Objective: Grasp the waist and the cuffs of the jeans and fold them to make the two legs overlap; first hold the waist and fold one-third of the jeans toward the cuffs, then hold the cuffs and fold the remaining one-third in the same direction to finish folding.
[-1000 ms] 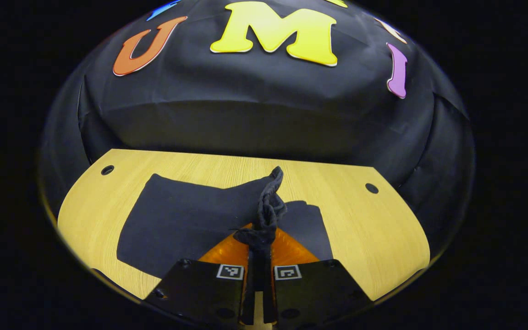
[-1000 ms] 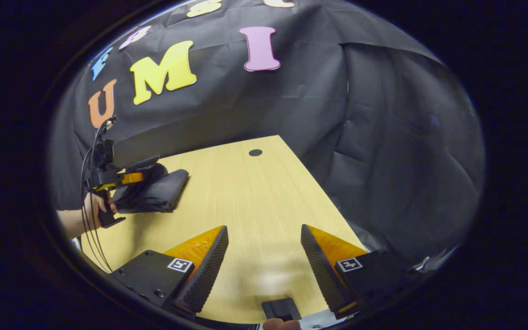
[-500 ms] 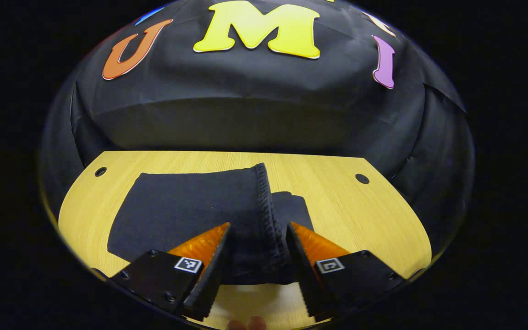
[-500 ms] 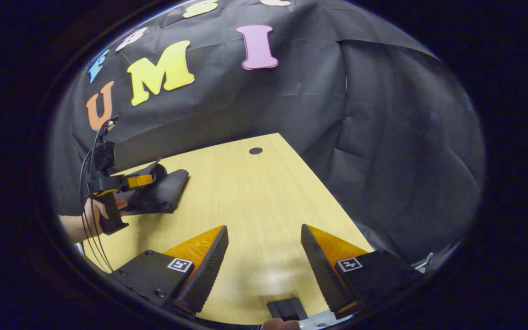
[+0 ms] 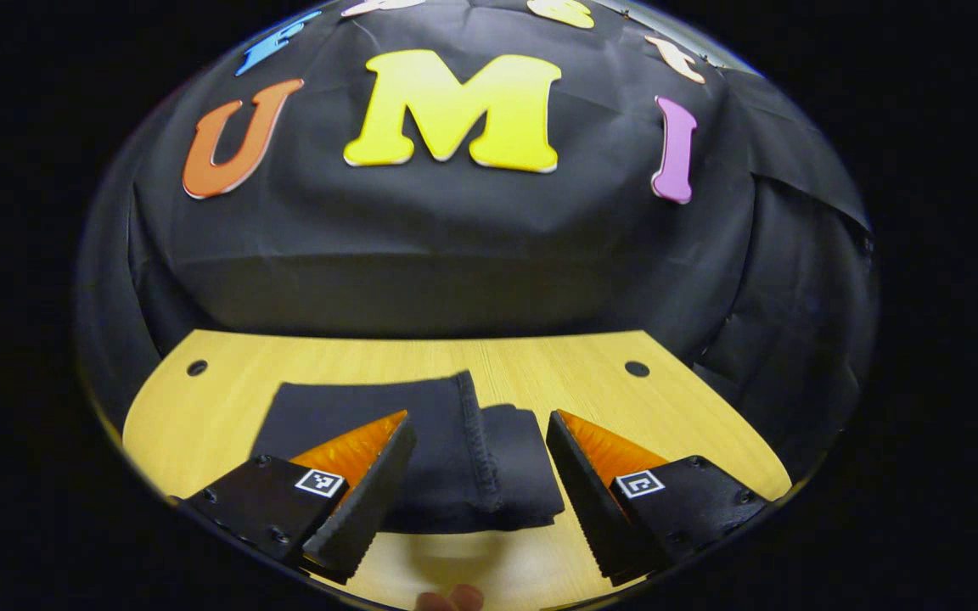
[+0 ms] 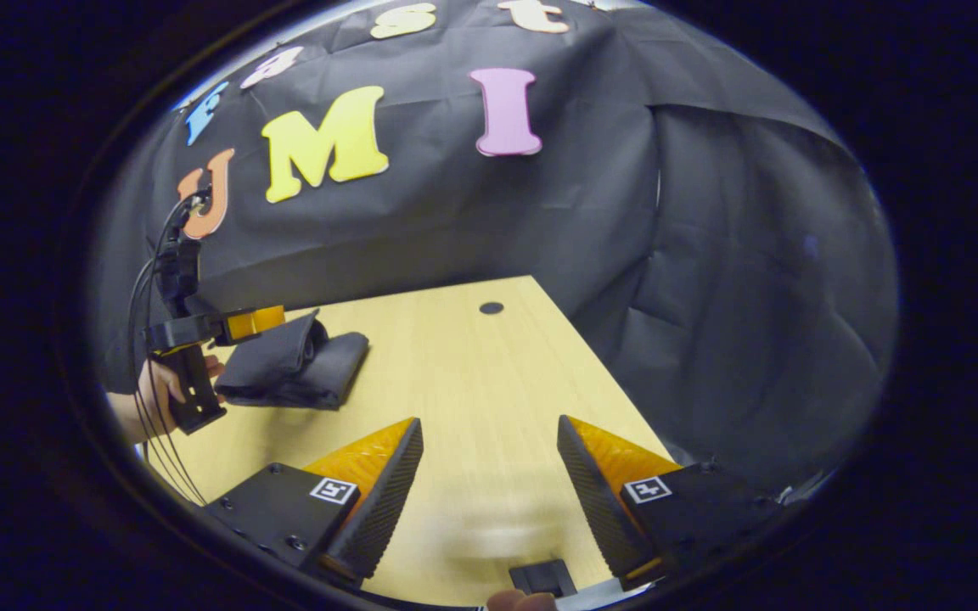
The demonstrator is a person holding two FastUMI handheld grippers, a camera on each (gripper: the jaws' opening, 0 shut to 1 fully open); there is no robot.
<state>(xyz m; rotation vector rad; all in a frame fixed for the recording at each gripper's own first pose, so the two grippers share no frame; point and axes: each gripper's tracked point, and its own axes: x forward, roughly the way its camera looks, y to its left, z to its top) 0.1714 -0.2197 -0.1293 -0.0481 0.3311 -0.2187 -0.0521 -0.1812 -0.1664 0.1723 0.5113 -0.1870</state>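
Left gripper view: the dark, near-black jeans (image 5: 421,441) lie folded into a compact rectangular bundle on the pale yellow wood-grain table (image 5: 693,424), toward its near side. A stitched hem edge (image 5: 476,441) runs front to back across the top layer, with a lower layer of cloth sticking out beside it. The left gripper (image 5: 476,501) hangs just above the near edge of the bundle, fingers spread wide with nothing between them; one finger overlaps the cloth in the picture, contact cannot be told. Two small dark round holes (image 5: 637,369) sit near the table's far corners. A fingertip of the holding hand (image 5: 451,598) shows at the bottom edge.

Right gripper view: the right gripper (image 6: 489,492) is well apart from the jeans (image 6: 302,369), over bare table (image 6: 472,373), fingers spread wide and holding nothing. Farther off at the left, a hand (image 6: 154,390) grips the handle of the other gripper, black cables (image 6: 145,339) trailing from it, its front end just above the folded bundle.
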